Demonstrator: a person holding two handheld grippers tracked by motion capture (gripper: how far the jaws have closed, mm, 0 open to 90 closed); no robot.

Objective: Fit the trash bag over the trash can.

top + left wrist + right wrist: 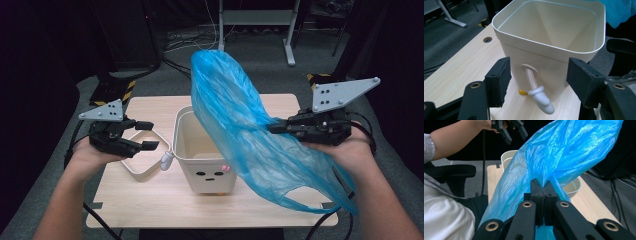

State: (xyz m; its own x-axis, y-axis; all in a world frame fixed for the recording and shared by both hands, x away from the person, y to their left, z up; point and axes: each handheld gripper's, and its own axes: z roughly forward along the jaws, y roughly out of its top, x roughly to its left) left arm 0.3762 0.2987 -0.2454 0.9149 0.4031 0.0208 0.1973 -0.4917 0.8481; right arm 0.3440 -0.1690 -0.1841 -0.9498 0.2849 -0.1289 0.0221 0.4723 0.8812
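A cream square bin [183, 146] with a small face on its front stands mid-table, and its inside looks bare [524, 40]. A crinkled blue plastic bag [235, 115] hangs over the bin's right side, with my right gripper [272, 128] shut on its edge. The closed jaws [543, 187] pinch the blue bag [564, 152] above the bin [507, 157]. My left gripper [154, 135] stands open just left of the bin, holding nothing. Its pads [499, 80] flank the bin's side wall, apart from it, with a white-tipped peg [536, 92] between them.
A cream loop handle [142, 172] lies on the wooden table [150, 200] left of the bin. Cable holes [487, 39] are cut in the tabletop. A black office chair [451, 173] stands near the person. Desk legs [289, 40] and cables lie on the floor behind.
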